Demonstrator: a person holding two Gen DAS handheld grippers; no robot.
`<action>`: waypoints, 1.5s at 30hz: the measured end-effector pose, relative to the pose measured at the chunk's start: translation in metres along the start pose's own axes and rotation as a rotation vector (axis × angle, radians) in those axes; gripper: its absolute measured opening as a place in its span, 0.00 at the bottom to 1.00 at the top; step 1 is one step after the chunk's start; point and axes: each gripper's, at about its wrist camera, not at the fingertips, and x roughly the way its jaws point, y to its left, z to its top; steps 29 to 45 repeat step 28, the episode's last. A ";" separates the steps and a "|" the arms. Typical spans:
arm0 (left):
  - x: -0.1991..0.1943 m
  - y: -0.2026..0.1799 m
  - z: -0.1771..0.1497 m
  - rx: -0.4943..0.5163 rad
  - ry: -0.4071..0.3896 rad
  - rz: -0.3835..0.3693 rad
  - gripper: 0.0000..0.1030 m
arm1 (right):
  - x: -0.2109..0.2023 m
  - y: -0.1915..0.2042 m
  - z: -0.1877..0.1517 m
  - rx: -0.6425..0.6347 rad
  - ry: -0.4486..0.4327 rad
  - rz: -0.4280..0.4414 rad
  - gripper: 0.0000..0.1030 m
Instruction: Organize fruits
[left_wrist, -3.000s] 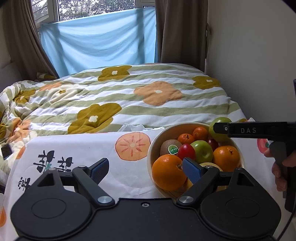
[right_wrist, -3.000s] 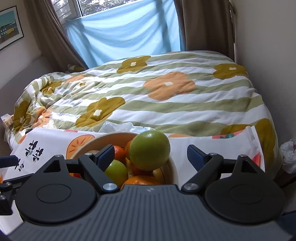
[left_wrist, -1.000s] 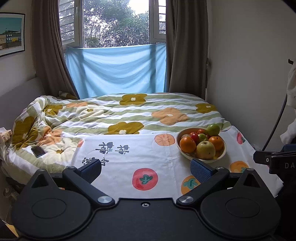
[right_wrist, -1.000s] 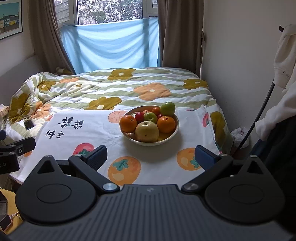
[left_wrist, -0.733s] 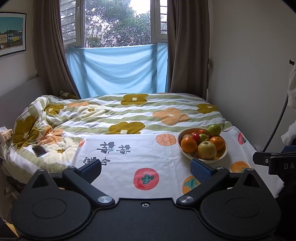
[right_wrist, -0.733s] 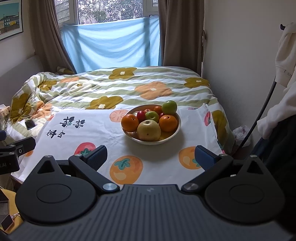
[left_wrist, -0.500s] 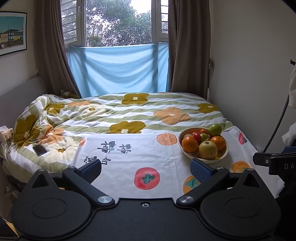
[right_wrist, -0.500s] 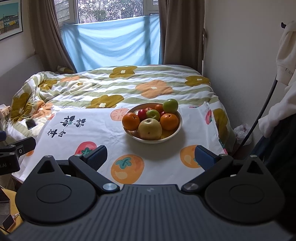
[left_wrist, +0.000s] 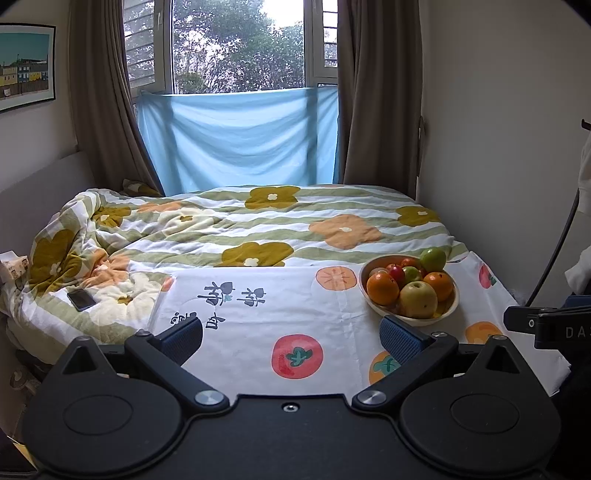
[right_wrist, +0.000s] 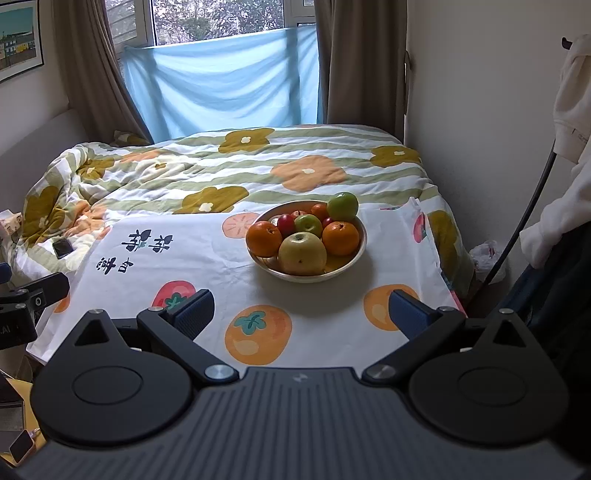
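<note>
The fruit bowl stands on the printed cloth that covers the foot of the bed, and every fruit I can see is inside it. At the near side of the bowl lies a big yellow-green apple; left and right of this apple are two oranges, behind them a small green apple with some red fruits, and at the far right rim of the bowl sits a green fruit, higher than the others. No fruit lies on the cloth around the bowl. The right gripper is well back from the bowl, over the near edge of the cloth, with its jaws wide apart and nothing between them. The left gripper is also far from the bowl, which is to its front right, and its jaws are spread and empty too. I judge that the collecting step is finished and the task is near its end or already complete. If any move is left, it asks only for a check of the green fruit at the rim, because it looks the most likely to roll out; a gripper would have to come close again and press it gently toward the middle of the bowl.
</note>
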 end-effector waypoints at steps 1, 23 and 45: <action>0.000 0.001 0.000 0.001 0.000 0.001 1.00 | 0.000 0.001 0.000 0.000 0.001 0.000 1.00; 0.000 0.002 -0.002 0.040 -0.019 0.010 1.00 | 0.002 0.006 0.001 0.011 0.007 0.004 1.00; 0.004 -0.001 -0.003 0.061 -0.012 0.006 1.00 | 0.005 0.012 -0.001 0.023 0.016 0.000 1.00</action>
